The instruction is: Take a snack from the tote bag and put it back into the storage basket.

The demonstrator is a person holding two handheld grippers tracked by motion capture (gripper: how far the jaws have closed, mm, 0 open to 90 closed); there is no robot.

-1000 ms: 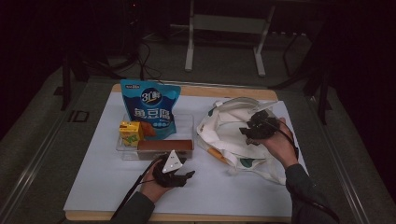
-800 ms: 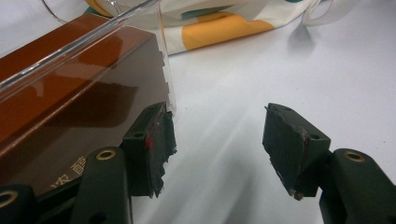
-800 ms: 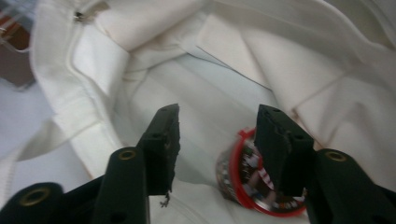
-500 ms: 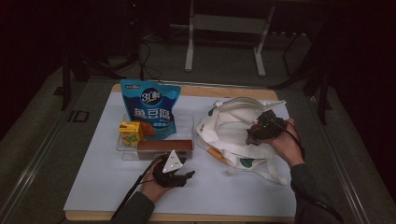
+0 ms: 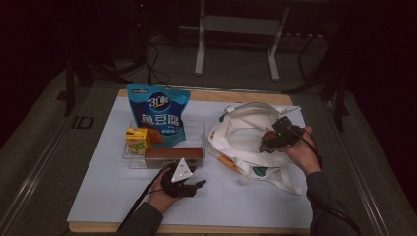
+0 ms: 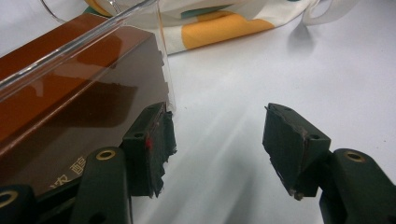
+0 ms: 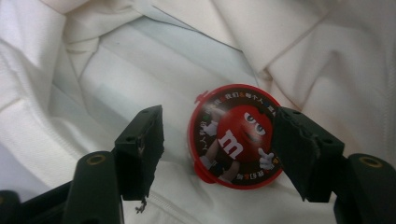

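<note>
A round red candy tin (image 7: 236, 135) with a cartoon face lies flat inside the white tote bag (image 5: 246, 132). My right gripper (image 7: 217, 144) reaches into the bag (image 7: 107, 70), and its jaws have just been opening. The tin lies between them, and the left pad (image 7: 142, 144) stands clear of it. In the high view the right gripper (image 5: 269, 140) hovers over the bag's right side. My left gripper (image 5: 194, 186) rests open on the table with nothing between its pads. It sits beside the corner of the clear tray (image 6: 140, 7), which holds a brown box (image 6: 70, 93).
The clear tray (image 5: 196, 130) also holds a blue snack pouch (image 5: 158, 110) standing upright and a yellow carton (image 5: 137, 139). The brown box (image 5: 173, 153) lies along the tray's front. A white mat (image 5: 98, 196) covers the table. The bag's straps (image 5: 268, 183) trail toward the front.
The right gripper has shifted slightly toward the bag's right side. The left hand has not moved.
</note>
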